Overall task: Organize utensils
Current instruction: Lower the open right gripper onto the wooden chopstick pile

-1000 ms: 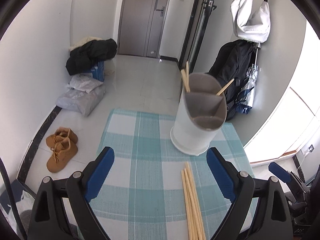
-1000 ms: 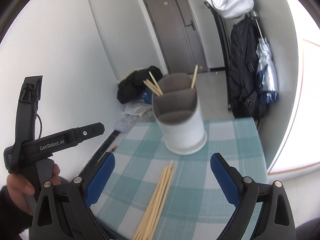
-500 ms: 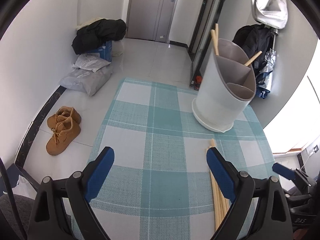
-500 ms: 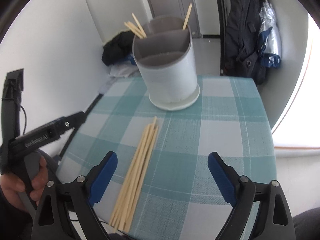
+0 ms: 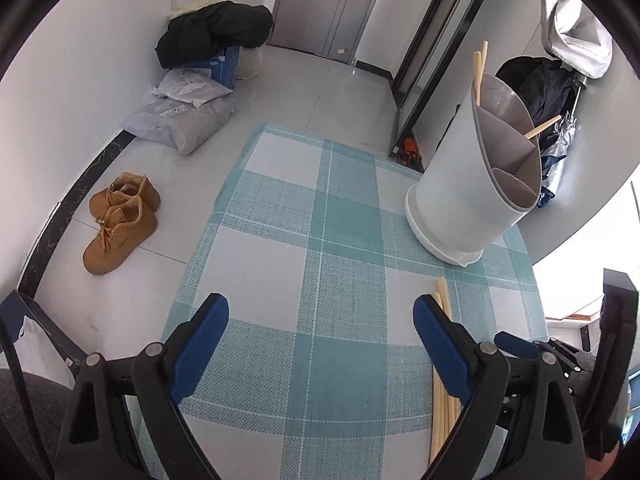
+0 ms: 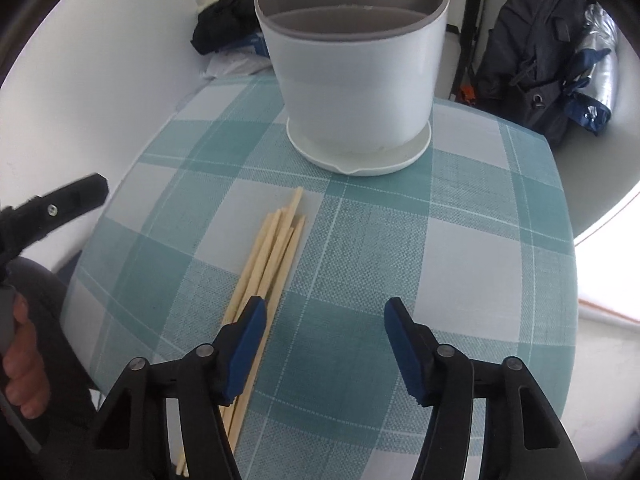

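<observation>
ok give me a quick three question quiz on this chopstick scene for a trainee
1. True or false: the loose chopsticks lie flat on the checked tablecloth, apart from the holder's base.
2. Multiple choice: what is between the pads of the right gripper? A) a bundle of chopsticks B) only cloth C) the holder's rim
3. Fill in: the white holder has a grey insert split into ____, and some already hold chopsticks.

Key
1. True.
2. B. Its jaws have just been closing, with the chopsticks under the left pad, not between them.
3. Compartments.
</observation>
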Available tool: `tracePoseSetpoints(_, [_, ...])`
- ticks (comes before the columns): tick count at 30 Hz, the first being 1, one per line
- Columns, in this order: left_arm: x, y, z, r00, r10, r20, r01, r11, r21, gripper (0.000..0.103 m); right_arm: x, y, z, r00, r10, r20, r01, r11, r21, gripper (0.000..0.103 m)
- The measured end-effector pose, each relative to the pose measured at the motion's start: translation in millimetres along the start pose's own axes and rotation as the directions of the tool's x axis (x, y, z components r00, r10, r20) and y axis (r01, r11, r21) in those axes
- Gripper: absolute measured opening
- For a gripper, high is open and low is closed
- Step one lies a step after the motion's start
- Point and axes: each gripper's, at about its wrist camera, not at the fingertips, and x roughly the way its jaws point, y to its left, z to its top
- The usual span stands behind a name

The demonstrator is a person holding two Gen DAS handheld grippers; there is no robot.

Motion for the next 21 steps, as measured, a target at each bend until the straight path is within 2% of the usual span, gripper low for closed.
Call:
tracePoseSetpoints(1, [0.9,1.5,0.6,1.000,-0.001,-0.005,0.001,1.000,-0.007,0.091,2.5,0.6,-0.2,1.000,-0.001,-0.010,0.001,1.000,0.004,0.053])
tracePoseSetpoints(8, [5.2,12.9,4.3,0.999,-0.027,-0.042,0.024,0.997,-0.073,0.091,4.8,9.8,-1.2,0.999,-0.010,-0.035,0.010,1.000,-0.018,0.049])
tracePoseSetpoints(10, [5.7,14.1,4.7,0.998,-0.033,-0.044,0.030,0.996,-0.086,0.091,5.6,14.8,-1.1,0.999,-0.027,-0.043,0.026,0.999,-0.026,0.045])
tracePoseSetpoints(15, [4.4,13.5,5.2,0.999,-0.029,-0.039,0.026,0.997,-0.079,0.091,9.8,26.5,-0.4,0.996,-0.081,-0.038,0.078,0.994,-0.078,0.041])
tracePoseSetpoints(21, [5.1,18.8,5.2,0.999,-0.016,-0.043,0.012,0.996,-0.086,0.091,13.1,35.6,5.6,0.995,-0.095,-0.034,0.091,0.990,-0.112,0.030])
